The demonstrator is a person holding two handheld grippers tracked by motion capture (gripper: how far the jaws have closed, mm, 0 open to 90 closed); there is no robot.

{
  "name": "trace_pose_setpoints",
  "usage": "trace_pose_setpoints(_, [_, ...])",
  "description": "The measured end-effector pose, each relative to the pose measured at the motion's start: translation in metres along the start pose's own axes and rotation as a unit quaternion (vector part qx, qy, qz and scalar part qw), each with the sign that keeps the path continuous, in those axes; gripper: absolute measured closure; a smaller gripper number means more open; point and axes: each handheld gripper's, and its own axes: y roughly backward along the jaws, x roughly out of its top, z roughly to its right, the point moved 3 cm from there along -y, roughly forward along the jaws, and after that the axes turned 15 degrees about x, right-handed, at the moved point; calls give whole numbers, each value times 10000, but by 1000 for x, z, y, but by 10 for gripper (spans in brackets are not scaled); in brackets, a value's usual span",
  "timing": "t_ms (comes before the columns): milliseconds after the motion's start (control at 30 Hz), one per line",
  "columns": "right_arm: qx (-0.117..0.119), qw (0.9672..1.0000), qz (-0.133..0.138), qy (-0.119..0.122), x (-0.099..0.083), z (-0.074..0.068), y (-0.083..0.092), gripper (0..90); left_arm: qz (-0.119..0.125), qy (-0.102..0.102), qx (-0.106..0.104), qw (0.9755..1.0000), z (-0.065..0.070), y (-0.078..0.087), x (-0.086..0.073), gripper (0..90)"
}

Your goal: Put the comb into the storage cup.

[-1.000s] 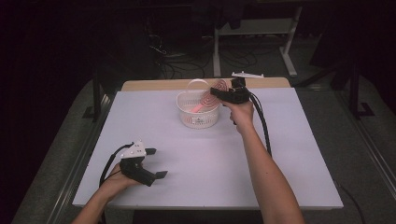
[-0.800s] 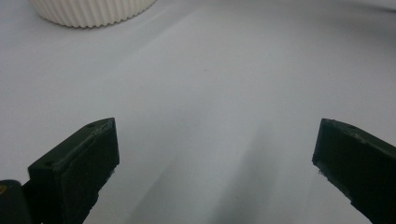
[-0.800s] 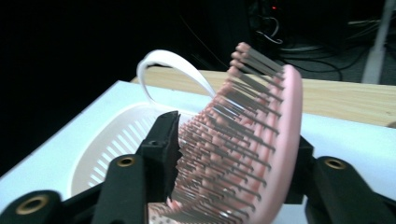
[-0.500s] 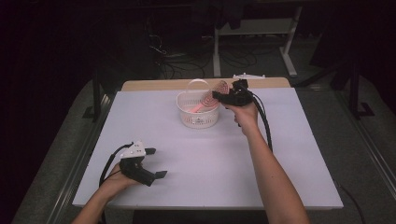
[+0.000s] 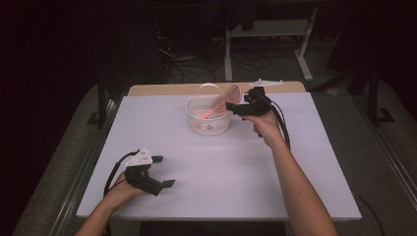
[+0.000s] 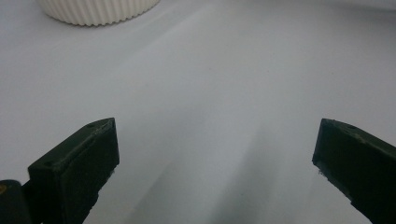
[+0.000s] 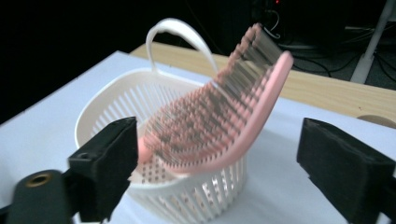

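Two grippers here, and neither one is clamped on anything right now.

The right gripper point(image 5: 235, 106) is up at the far side of the tabletop point(image 5: 295, 167), right beside the white basket point(image 5: 209, 123). Its jaws have just been opening and now stand wide apart. In the right gripper view the pink hairbrush point(image 7: 219, 121) sits in the gap between them, but neither pad is pressing on it, so it's loose. The brush is leaning in the basket point(image 7: 187, 196), handle end down inside and bristle head sticking up over the rim on the gripper's side, tilted rather than lying flat. It looks a bit blurred there. From the high view the brush point(image 5: 223, 102) pokes out of the basket toward the right gripper, and the basket's thin handle arcs up behind it.

The left gripper point(image 5: 162, 184) is down at the near left of the tabletop, well apart from the basket, held low in the person's left hand point(image 5: 118, 194). Its jaws are spread wide too, with just bare white tabletop point(image 6: 210, 93) between them in the left gripper view. The ribbed bottom of the basket point(image 6: 98, 11) shows at the top edge there, far off from the jaws.
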Motion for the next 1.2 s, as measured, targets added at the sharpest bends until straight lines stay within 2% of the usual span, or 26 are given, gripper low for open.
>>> trace_pose_setpoints(267, [-15, 9998, -150, 147, -13, -2, 8, 21, -10, 15, 0, 10000, -1, 0, 0, 3])
trace_pose_setpoints(733, [-43, 9982, -452, 386, -34, -11, 20, 14, 1, 33, 7, 10000, -2, 0, 0, 3])
trace_pose_setpoints(1200, [122, 9972, -412, 611, -60, -29, 36, 14, 21, 53, 34, 10000, -3, 2, 0, 3])
